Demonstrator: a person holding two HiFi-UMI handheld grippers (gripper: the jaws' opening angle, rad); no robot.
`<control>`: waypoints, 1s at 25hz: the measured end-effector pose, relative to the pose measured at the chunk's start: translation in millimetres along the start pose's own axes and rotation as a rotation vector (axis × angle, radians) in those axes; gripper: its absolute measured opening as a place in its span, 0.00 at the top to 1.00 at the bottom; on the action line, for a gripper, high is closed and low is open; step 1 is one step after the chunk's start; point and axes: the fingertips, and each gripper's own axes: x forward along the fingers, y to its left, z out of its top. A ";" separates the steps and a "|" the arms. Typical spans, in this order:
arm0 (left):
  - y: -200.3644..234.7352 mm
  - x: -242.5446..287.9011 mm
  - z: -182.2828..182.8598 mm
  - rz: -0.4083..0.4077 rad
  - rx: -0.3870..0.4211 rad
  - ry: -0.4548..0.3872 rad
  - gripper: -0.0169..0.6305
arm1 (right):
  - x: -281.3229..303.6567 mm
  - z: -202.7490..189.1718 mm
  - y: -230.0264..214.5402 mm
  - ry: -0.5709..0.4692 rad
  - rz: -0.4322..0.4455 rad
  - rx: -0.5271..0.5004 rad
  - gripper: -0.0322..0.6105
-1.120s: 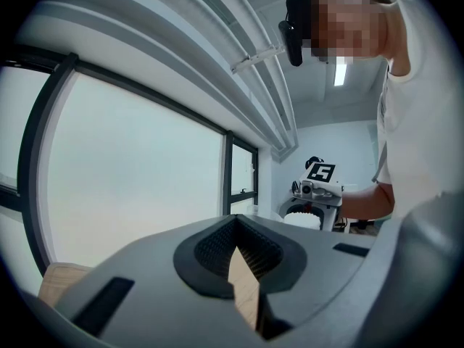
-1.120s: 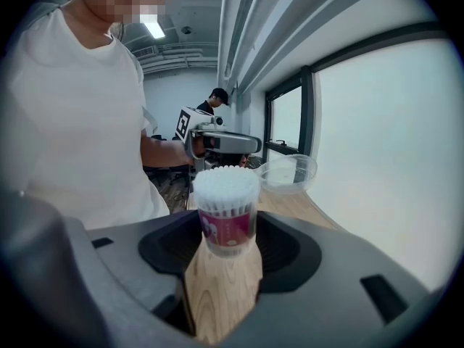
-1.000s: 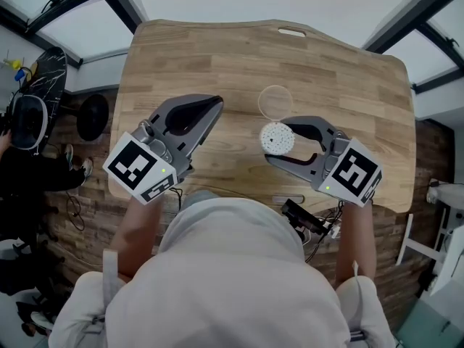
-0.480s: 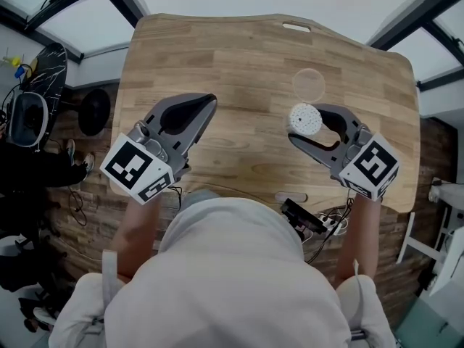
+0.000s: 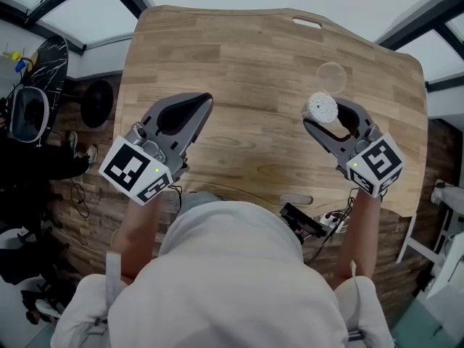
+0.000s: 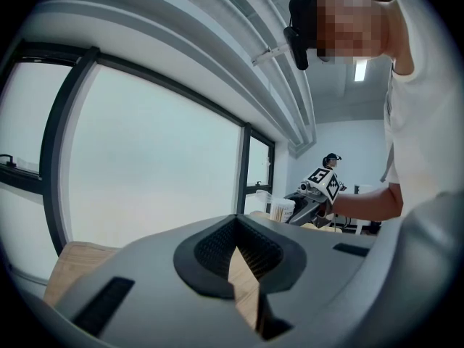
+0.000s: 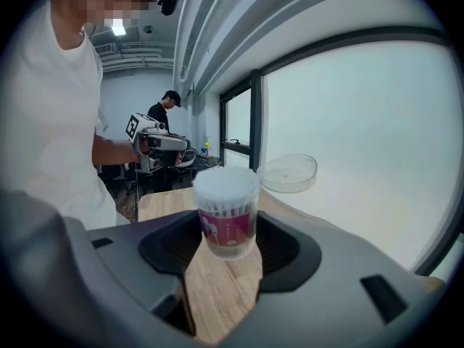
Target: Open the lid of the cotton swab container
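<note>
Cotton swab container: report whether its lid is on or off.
Off: swab tips stand bare atop the container; the clear lid lies apart on the table.

Upright open swab container, clear lid apart

The pale wooden tabletop has a wavy far edge with a small oblong cutout. A clear round lid lies flat near its far right corner. Just beside it is the cotton swab container; whether its base touches the wood cannot be told.
</note>
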 end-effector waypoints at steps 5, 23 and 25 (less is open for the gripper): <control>12.6 -0.4 -7.8 0.010 -0.009 0.012 0.95 | 12.5 -10.0 -9.9 0.019 -0.042 -0.013 0.57; 45.1 -7.3 -31.8 0.053 -0.071 -0.008 0.95 | 24.5 -53.6 -71.5 -0.018 -0.326 0.014 0.57; 48.7 -8.2 -34.7 0.057 -0.072 -0.008 0.95 | 24.6 -59.6 -79.9 -0.026 -0.353 0.031 0.57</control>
